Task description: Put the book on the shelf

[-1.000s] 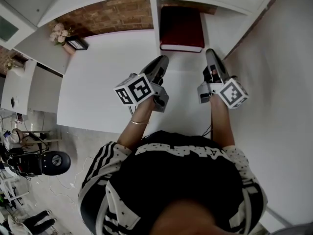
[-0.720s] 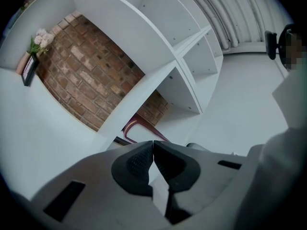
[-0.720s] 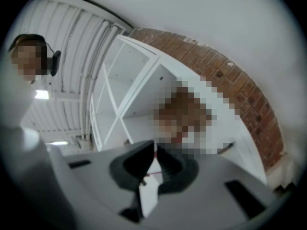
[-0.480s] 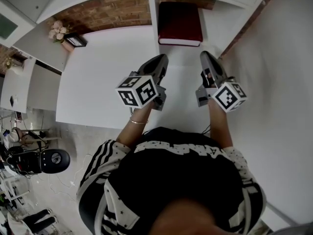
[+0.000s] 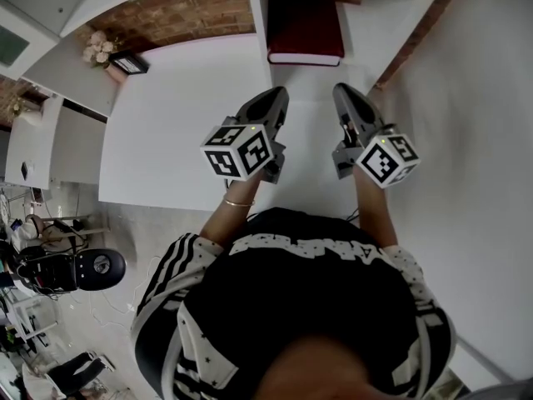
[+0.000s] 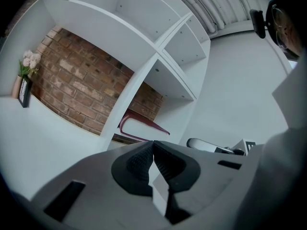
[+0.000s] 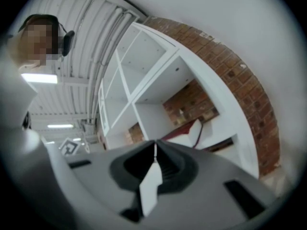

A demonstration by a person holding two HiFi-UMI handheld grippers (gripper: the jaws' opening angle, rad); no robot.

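A dark red hardcover book (image 5: 304,25) lies flat in a low compartment of a white shelf unit (image 5: 258,7). It sits at the far edge of the white bench (image 5: 166,132), just right of an upright divider. Both grippers hover over the bench, near the book but apart from it. The left gripper (image 5: 278,98) has its fingers clenched together on nothing. The right gripper (image 5: 341,92) is likewise clenched and empty. A small picture frame (image 5: 131,62) and flowers (image 5: 98,50) stand at the bench's far left corner.
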